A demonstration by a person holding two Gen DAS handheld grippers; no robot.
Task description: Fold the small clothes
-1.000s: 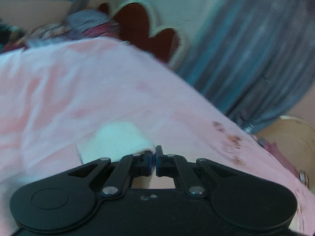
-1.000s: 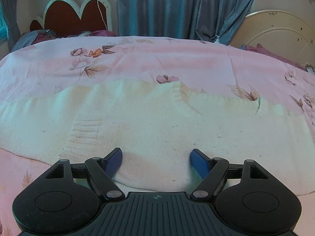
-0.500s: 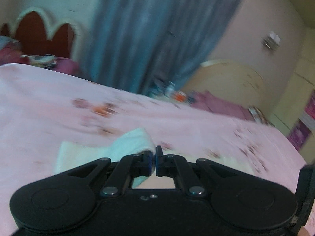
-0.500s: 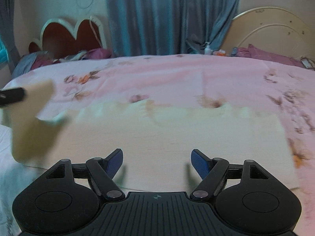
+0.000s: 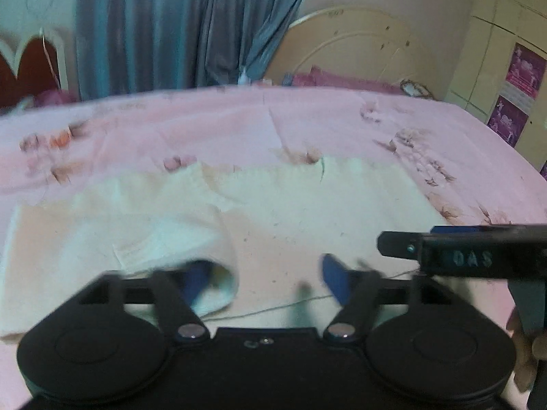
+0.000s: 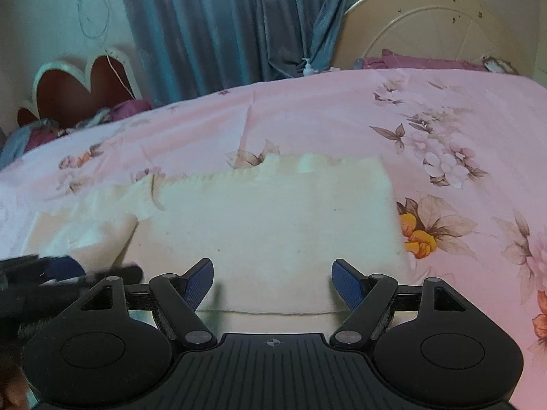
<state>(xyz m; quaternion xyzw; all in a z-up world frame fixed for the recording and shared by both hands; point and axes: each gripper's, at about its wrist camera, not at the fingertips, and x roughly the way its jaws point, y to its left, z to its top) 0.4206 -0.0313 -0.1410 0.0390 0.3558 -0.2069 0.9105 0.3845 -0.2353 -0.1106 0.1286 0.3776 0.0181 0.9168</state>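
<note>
Two grippers, one in each of my hands, hang low over a bed, both tipped downward toward a cream knitted garment. My left gripper has just been opening, and its blue pads now stand spread. A rounded end of the cream knit, likely a sleeve cuff, lies against the left pad, but nothing is pinched between the pads. A loose thread trails across the fabric just ahead of it. My right gripper is spread wide too, holding nothing, its pads hovering over the near edge of the garment.

Just ahead of both grippers lies the cream sweater, partly folded into a rough rectangle. Its long axis runs side to side across my view, not away from me. From my right gripper, the main panel lies straight ahead and its clean right edge falls ahead and to the right. A looser, thicker layer sits ahead and to the left, nearest my left gripper. In the left wrist view my right gripper enters from the right as a dark bar, close beside the left one.

I judge that the looser left-hand layer is the part next to be folded, and my left hand is the nearer one to it.

Beyond the sweater stretches a pink floral bedsheet. Farther off stand blue curtains and a pale round headboard.
</note>
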